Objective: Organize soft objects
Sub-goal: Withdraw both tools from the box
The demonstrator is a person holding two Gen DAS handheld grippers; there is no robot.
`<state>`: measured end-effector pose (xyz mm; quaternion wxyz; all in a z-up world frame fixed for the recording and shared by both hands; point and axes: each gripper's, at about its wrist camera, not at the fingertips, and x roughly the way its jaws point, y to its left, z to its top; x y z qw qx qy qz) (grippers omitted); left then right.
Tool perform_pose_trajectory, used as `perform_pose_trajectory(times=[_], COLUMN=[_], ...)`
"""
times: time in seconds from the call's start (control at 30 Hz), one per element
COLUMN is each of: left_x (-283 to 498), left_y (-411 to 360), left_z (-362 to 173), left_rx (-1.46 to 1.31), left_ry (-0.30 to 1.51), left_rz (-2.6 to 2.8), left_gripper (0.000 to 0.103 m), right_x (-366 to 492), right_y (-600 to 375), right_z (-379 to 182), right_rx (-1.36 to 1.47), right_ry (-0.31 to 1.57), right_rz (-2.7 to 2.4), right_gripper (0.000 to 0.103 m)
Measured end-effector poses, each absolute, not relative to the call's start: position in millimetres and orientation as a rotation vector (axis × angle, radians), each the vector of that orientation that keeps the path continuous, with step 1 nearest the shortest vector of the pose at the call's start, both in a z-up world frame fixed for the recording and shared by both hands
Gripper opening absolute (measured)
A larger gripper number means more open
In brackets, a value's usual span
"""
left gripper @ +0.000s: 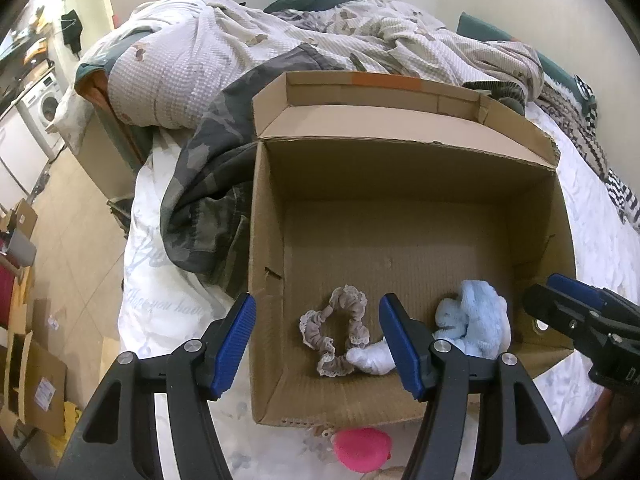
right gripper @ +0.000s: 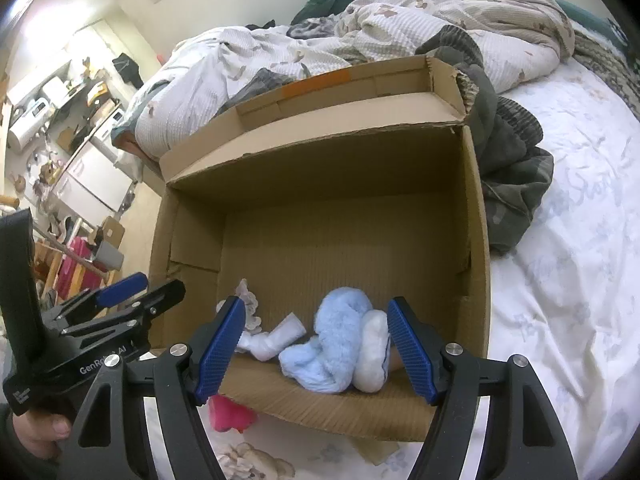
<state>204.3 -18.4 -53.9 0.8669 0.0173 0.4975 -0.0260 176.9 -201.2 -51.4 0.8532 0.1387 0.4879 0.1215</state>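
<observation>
Cardboard fills most of the left wrist view: an open cardboard box [left gripper: 400, 216] stands on a bed with a white sheet [left gripper: 160, 312]. The left gripper [left gripper: 318, 344] hovers above the near edge of the box, its blue pads spread wide with nothing between them. On the box floor, at about 6 o'clock, lies a grey lace scrunchie [left gripper: 336, 332], and a small white rolled cloth [left gripper: 370, 358] touches it on the 4 o'clock side. A fluffy light blue cloth [left gripper: 476, 320] lies toward 4 o'clock of the floor, near the box wall. The right gripper [left gripper: 560, 292] enters at 3 o'clock; this view does not tell its state. A pink soft object [left gripper: 362, 448] lies on the sheet outside the box, at 6 o'clock. A camouflage garment [left gripper: 208, 184] lies against the box at 9 o'clock.

From the right wrist view, the right gripper [right gripper: 316, 352] also hovers over the near wall of the same box [right gripper: 320, 168], with pads wide apart and holding nothing. Between them lies the light blue cloth [right gripper: 332, 340], touching a white padded item [right gripper: 374, 354] at its 3 o'clock. The white rolled cloth [right gripper: 276, 338] lies at 9 o'clock of it, and the scrunchie [right gripper: 248, 300] is partly hidden behind the pad. The left gripper [right gripper: 136, 292] appears at 9 o'clock. The pink object [right gripper: 230, 414] lies just outside the box.
</observation>
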Motion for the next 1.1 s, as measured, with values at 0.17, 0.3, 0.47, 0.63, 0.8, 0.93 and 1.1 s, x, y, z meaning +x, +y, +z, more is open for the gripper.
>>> perform_pose_trajectory(times=[0.17,0.3,0.47,0.63,0.8,0.93,1.1], left_x=[196,189,180,170,158,149,138], left_y=[-16,-14,-9,-2,4,10,15], left_z=[-47,-39,-31,-27,-26,-25,-27], left_rx=[0.043,0.050,0.053,0.038,0.028,0.019,0.004], left_ry=[1.022,0.988,0.963,0.971,0.980,0.982,0.999], left_rz=[-0.047,-0.036,-0.027,-0.021,-0.013,-0.003,0.006], left_gripper=[0.061,0.061,0.061,0.061,0.061,0.061,0.061], right_x=[173,169,160,144,133,127,114], right_y=[-203,-204,-206,-209,-211,-212,-212], right_z=[-50,-48,-43,-35,-31,-30,-31], right_rx=[0.281,0.272,0.266,0.251,0.243,0.260,0.305], right_ry=[1.022,1.015,1.001,0.984,0.977,0.974,0.972], right_rz=[0.229,0.207,0.199,0.197,0.191,0.190,0.203], right_gripper=[0.077,0.077,0.077,0.077,0.077,0.077,0.077])
